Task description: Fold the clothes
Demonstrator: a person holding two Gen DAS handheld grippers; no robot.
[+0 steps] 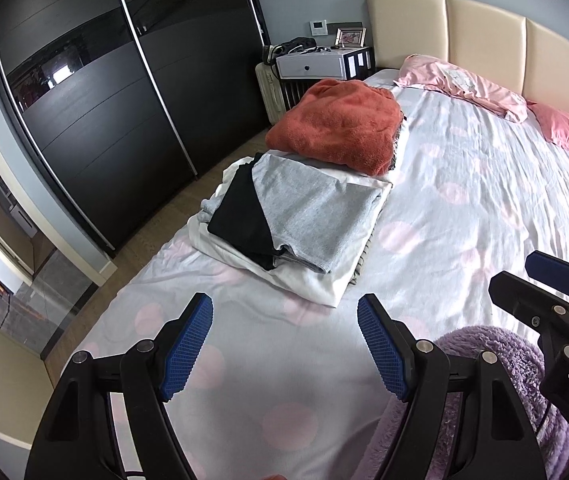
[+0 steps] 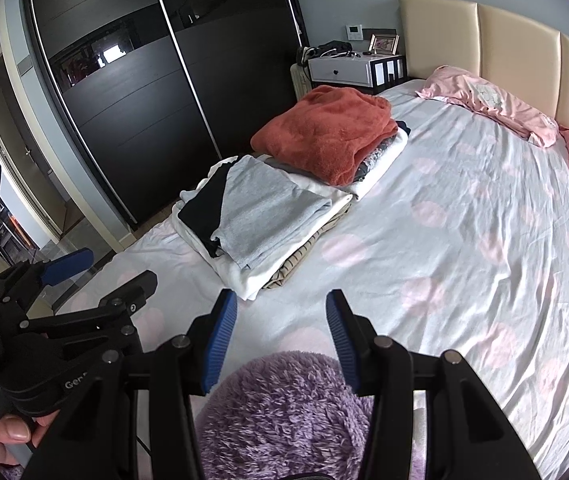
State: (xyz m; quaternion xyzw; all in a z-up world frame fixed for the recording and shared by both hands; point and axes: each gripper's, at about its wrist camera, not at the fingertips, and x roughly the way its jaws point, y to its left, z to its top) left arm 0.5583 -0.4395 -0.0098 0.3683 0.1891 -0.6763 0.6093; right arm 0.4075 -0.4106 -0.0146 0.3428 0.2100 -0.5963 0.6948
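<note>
- Left gripper (image 1: pixel 284 344) hung over the bed (image 1: pixel 464 200), jaws spread wide with only bedsheet between the blue pads (image 1: pixel 186 348); nothing pinched.
- Right gripper (image 2: pixel 280 340) sat beside it, jaws also spread. A fluffy purple garment (image 2: pixel 284 412) lay on the bed right below and behind its fingertips, bulging up between the finger bases; pads did not press on it.
- From the left wrist view the same purple garment (image 1: pixel 496 392) showed at lower right, under the right gripper's frame (image 1: pixel 544 304).
- A thumb (image 2: pixel 12 428) of the person's hand gripped the left tool's handle at the lower left edge.
- Folded pile further up the bed near its left edge: grey top (image 1: pixel 316 216) and black piece (image 1: pixel 240 212) on white cloth (image 1: pixel 308 284).
- Beyond it, touching, a second stack topped by an orange fleece (image 1: pixel 340 124).
- Pink pillows (image 1: pixel 464 84) lay against the cream headboard (image 1: pixel 484 28).
- Dark wardrobe (image 1: pixel 104 100) stood along the left; a white nightstand (image 1: pixel 312 64) beside the bed head.
</note>
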